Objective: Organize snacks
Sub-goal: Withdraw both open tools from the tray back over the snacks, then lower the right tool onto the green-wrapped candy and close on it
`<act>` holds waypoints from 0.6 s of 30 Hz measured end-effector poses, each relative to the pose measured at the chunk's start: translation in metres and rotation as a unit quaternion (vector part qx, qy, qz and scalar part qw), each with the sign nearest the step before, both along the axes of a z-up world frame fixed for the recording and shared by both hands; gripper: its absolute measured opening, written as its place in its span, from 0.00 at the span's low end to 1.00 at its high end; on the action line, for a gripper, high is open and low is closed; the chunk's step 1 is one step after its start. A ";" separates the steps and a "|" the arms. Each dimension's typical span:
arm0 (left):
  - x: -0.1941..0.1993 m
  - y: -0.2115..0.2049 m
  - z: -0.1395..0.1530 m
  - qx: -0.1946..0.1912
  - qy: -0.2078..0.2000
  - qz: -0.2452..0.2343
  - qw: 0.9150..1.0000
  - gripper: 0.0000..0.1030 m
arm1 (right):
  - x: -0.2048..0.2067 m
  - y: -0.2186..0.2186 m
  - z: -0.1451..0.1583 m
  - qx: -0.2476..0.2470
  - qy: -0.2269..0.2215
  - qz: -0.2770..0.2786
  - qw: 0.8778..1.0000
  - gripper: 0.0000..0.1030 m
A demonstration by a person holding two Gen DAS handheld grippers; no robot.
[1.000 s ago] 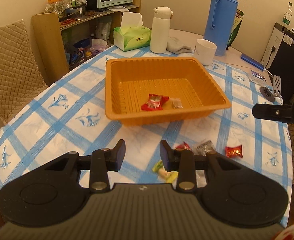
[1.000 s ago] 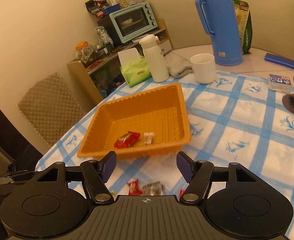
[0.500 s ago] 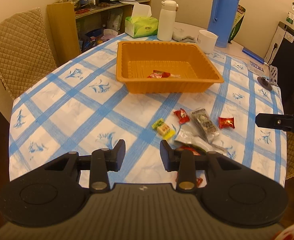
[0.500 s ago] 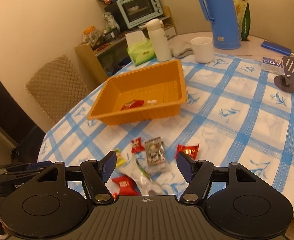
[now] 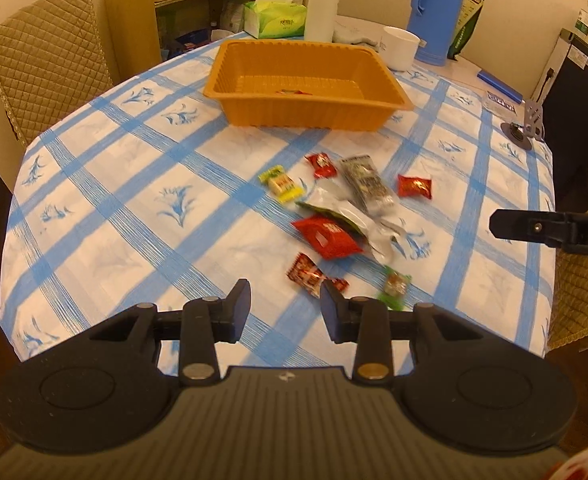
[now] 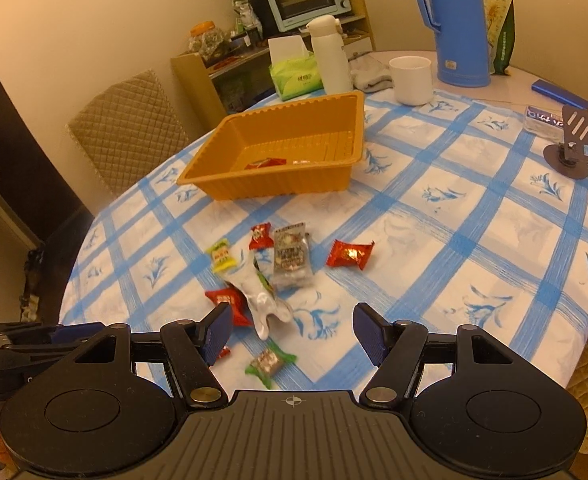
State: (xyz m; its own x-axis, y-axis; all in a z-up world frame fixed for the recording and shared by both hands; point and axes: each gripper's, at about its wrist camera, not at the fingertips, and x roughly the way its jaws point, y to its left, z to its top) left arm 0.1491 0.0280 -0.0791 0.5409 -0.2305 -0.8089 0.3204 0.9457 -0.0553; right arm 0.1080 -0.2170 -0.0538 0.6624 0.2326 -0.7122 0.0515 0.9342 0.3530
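Observation:
An orange tray point(image 5: 306, 80) point(image 6: 277, 152) sits mid-table with a red wrapper point(image 6: 265, 163) inside. Loose snacks lie on the checked cloth nearer me: a yellow candy point(image 5: 281, 183), a grey packet point(image 5: 368, 184), a red candy point(image 5: 414, 187), a silver pouch point(image 6: 261, 300), a large red packet point(image 5: 328, 236), a red wrapped sweet point(image 5: 310, 274) and a green candy point(image 6: 269, 362). My left gripper point(image 5: 285, 300) hovers open and holds nothing, just short of the red wrapped sweet. My right gripper point(image 6: 291, 328) stands open over the green candy and the pouch's end, gripping neither.
Behind the tray stand a white mug point(image 6: 410, 80), a blue thermos point(image 6: 454, 20), a white bottle point(image 6: 328, 56) and a tissue box point(image 6: 294, 74). A phone stand point(image 6: 572, 140) is at the right. A quilted chair point(image 5: 41, 64) is at the left edge.
Both grippers have drawn back from the tray toward the near table edge. The loose snacks have come into full view. Neither jaw gap has changed.

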 end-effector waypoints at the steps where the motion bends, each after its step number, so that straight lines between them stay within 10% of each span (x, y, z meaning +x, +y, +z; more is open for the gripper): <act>1: -0.003 -0.004 -0.001 0.001 0.002 0.000 1.000 0.33 | -0.003 -0.001 -0.001 -0.002 0.001 0.002 1.000 0.65; 18: -0.031 -0.021 -0.024 0.013 0.027 0.001 1.000 0.33 | -0.018 0.017 -0.037 -0.015 0.048 0.061 0.997 0.64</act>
